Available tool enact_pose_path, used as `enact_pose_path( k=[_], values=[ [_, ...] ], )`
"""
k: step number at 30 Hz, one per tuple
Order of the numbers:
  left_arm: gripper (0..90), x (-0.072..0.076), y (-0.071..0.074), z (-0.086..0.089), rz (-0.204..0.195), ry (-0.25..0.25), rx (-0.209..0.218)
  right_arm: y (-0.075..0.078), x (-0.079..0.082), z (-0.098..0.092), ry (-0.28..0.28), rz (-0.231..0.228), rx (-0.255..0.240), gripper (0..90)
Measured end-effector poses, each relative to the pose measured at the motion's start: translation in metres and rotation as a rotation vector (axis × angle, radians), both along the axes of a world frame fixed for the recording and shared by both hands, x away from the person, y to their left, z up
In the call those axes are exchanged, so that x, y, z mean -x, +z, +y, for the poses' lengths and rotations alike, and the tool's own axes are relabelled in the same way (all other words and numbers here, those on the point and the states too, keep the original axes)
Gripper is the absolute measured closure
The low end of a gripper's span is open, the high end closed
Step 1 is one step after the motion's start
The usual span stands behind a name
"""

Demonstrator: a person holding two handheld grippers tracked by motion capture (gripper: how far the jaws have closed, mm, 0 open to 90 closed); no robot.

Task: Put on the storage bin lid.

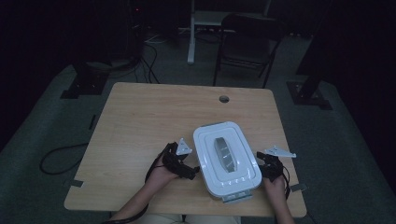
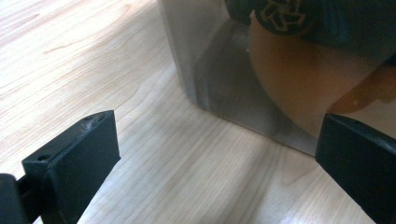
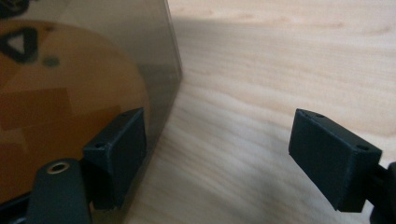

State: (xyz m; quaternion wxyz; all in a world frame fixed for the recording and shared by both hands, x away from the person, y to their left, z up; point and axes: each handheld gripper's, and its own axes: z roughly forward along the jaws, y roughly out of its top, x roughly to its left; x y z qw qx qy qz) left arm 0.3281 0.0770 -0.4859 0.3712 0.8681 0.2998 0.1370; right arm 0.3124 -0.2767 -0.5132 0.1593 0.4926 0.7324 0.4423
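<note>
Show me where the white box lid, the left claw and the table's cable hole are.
white box lid (image 1: 225, 154): high view, on its flat top beside the handle.
left claw (image 1: 192, 171): high view, between its tips.
cable hole (image 1: 224, 99): high view, on its middle.
</note>
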Motion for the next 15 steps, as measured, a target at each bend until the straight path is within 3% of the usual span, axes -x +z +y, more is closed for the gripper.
enact_pose_path(
  k=[6, 15],
  values=[
    [0.3, -0.002, 0.001, 0.008, -0.008, 0.013, -0.012, 0.004, -0.001, 0.011, -0.002, -0.02, 0.011, 21.5],
    [0.4, -0.008, 0.004, 0.031, -0.02, 0.062, -0.031, 0.002, -0.003, 0.033, 0.058, -0.012, 0.013, 21.5]
  ],
)
